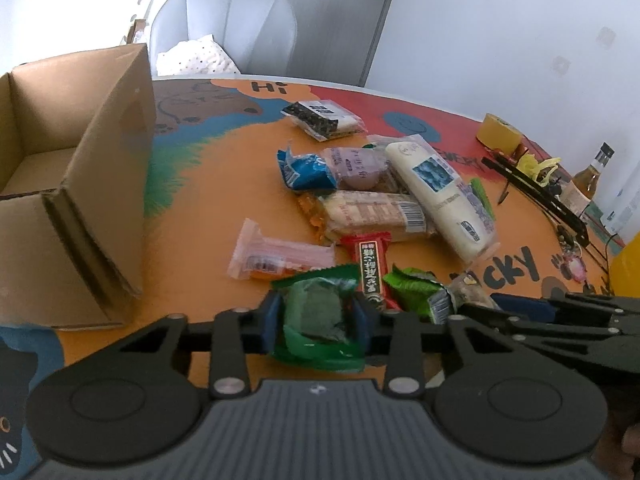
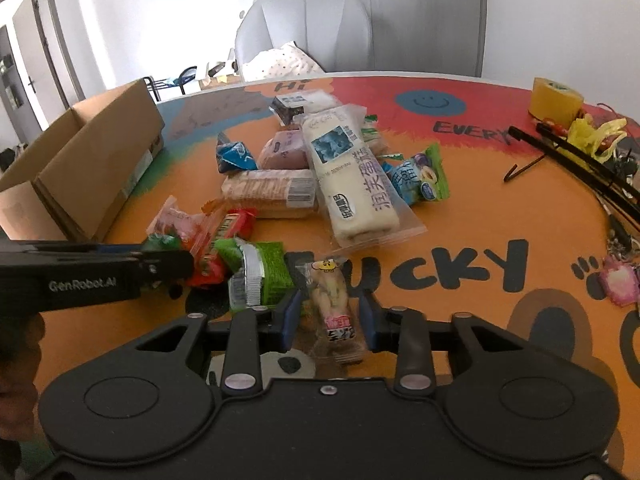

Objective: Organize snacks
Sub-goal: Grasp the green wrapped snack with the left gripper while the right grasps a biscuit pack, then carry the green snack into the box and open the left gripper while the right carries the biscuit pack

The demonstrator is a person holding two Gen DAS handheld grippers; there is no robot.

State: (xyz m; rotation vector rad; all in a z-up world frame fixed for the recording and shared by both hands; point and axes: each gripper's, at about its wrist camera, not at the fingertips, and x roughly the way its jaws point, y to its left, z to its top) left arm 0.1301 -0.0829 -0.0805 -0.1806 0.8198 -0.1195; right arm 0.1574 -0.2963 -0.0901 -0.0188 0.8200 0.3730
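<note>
Right of the cardboard box [image 1: 72, 184], left gripper [image 1: 318, 316] pinches a green packet [image 1: 320, 312]; right gripper [image 2: 330, 316] straddles a clear snack pack [image 2: 332, 304] lengthwise, jaws apart, grip unclear.

One cardboard box [image 1: 80, 184], one tape roll [image 2: 555, 101]

Bright room, white walls
A grey chair [image 2: 304, 28] stands behind the cartoon-printed counter [image 2: 500, 208]; grey door [image 2: 424, 8] beyond, daylit.
</note>
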